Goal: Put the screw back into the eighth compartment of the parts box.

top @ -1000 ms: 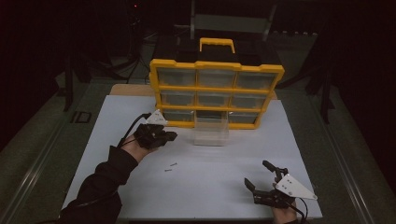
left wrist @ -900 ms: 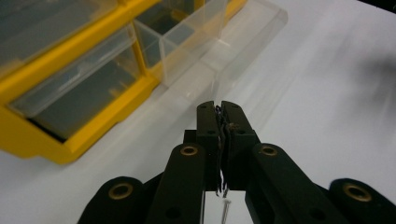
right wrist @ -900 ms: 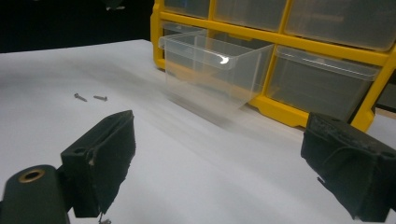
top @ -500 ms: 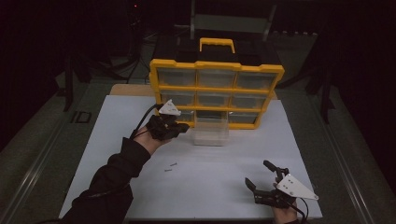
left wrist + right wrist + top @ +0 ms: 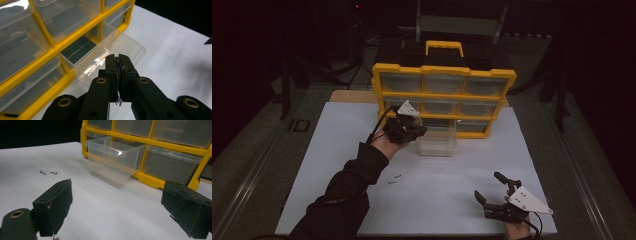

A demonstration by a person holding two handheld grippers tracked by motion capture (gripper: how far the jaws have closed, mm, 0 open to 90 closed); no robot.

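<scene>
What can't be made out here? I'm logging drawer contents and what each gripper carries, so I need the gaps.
- Left gripper, left gripper view: jaws pressed together; whether something thin sits between them is too small to tell.
- Pulled-out clear drawer, high view: the left gripper covers part; contents unreadable.
- Organizer drawers: dim, glare hides contents.
- Two screws: too small to type.
</scene>
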